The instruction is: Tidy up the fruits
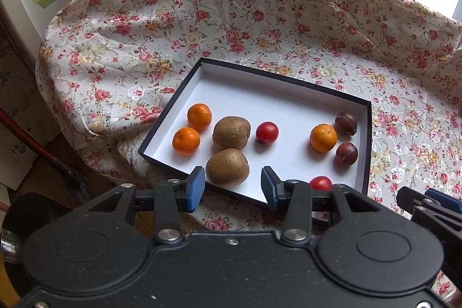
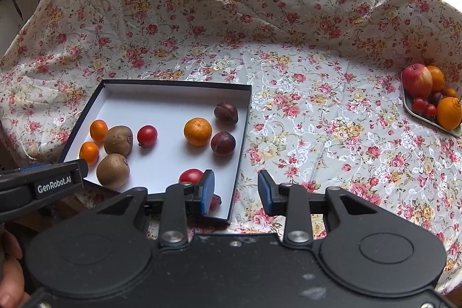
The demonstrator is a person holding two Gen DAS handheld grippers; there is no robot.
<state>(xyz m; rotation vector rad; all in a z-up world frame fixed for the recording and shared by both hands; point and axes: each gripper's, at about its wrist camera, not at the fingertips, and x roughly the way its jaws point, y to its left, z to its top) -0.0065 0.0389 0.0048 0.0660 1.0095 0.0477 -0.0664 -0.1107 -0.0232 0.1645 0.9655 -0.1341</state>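
A shallow black box with a white floor (image 1: 260, 103) (image 2: 161, 103) lies on the flowered cloth. It holds three mandarins (image 1: 323, 138), two kiwis (image 1: 231, 132), two dark plums (image 1: 346, 123) and two tomatoes (image 1: 266, 132). My left gripper (image 1: 233, 186) stands open at the box's near edge, with the nearer kiwi (image 1: 227, 166) just ahead between its fingers, untouched. My right gripper (image 2: 236, 189) hangs open over the box's near right corner, a tomato (image 2: 190, 176) just left of its left finger. A plate (image 2: 427, 121) with more fruit, among them an apple (image 2: 417, 80) and oranges, sits far right.
The flowered cloth (image 2: 317, 120) covers the table and rises in folds behind. A bright window is at the upper right. A red-handled tool (image 1: 26, 139) and cardboard boxes stand left of the table. A hand (image 2: 10, 279) shows at the bottom left of the right wrist view.
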